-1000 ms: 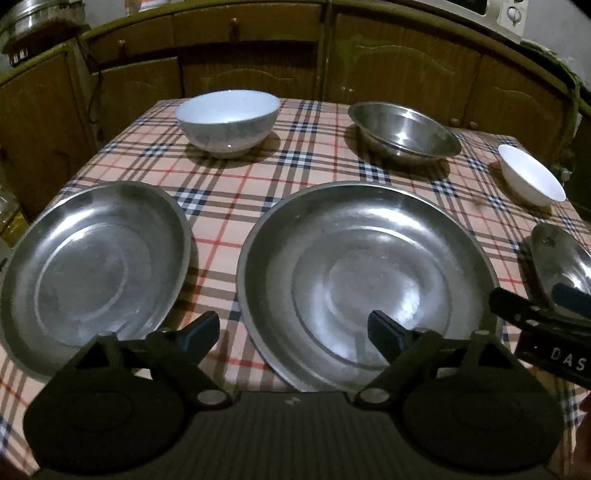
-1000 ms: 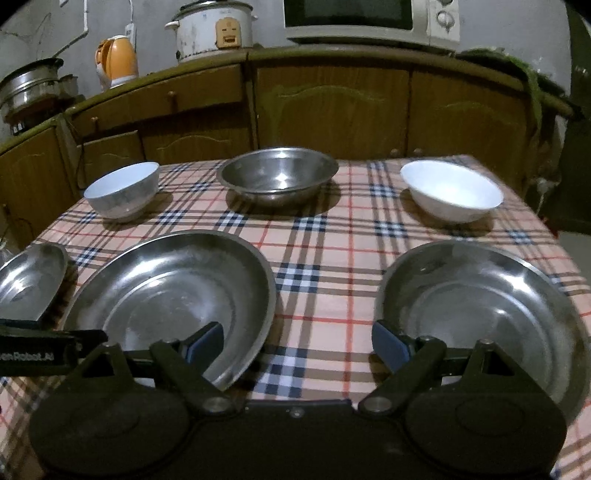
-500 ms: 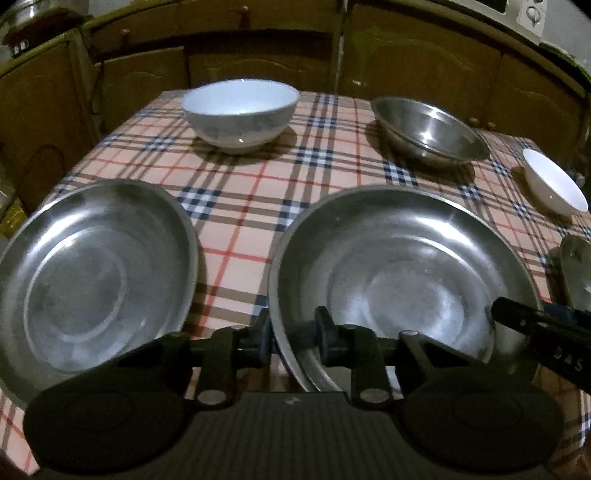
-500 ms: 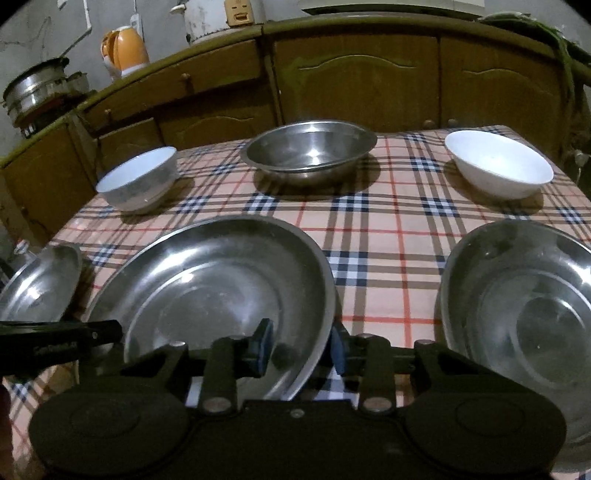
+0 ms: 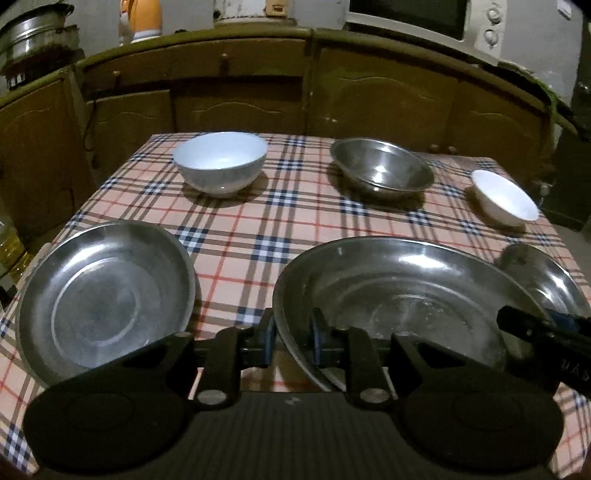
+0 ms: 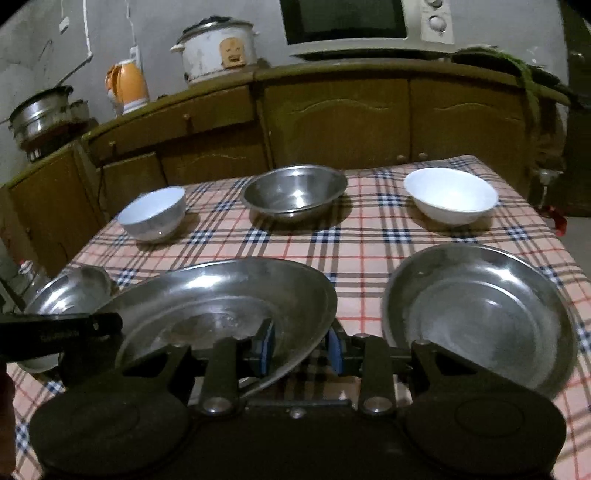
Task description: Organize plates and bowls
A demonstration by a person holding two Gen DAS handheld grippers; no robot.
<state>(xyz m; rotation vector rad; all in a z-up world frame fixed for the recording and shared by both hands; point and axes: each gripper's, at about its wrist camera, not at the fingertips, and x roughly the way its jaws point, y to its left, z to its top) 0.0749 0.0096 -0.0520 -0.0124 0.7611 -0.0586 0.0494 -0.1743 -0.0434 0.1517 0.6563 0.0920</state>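
Left gripper (image 5: 290, 336): its black jaws with blue pads have just been closing and now clamp the near left rim of the large round steel plate (image 5: 399, 295), one pad inside the rim and one outside.
Right gripper (image 6: 301, 345): its jaws have also just been closing and now pinch the same plate (image 6: 229, 302) at its near right rim.
Large plate: held between both grippers, rim tilted, its shadow on the checked pink tablecloth (image 5: 258, 229) beneath.
Left wrist view only: a smaller round steel plate (image 5: 103, 299) lies flat on the cloth just left of the left gripper; the right gripper shows as a black bar at the plate's right edge.
Right wrist view only: another round steel plate (image 6: 480, 314) lies flat just right of the right gripper; the left gripper shows as a black bar at the left edge. On the counter behind stand a white rice cooker (image 6: 218, 48), an orange kettle (image 6: 127, 86) and a microwave (image 6: 365, 26).
Both views: ahead of the grippers, at the far side of the table, sit a pale blue-white deep bowl (image 5: 221, 160), a steel bowl (image 5: 380, 170) and a white shallow bowl (image 5: 506, 197), well apart from one another.
Backdrop: brown wooden cabinets (image 5: 388, 99) beyond the table.
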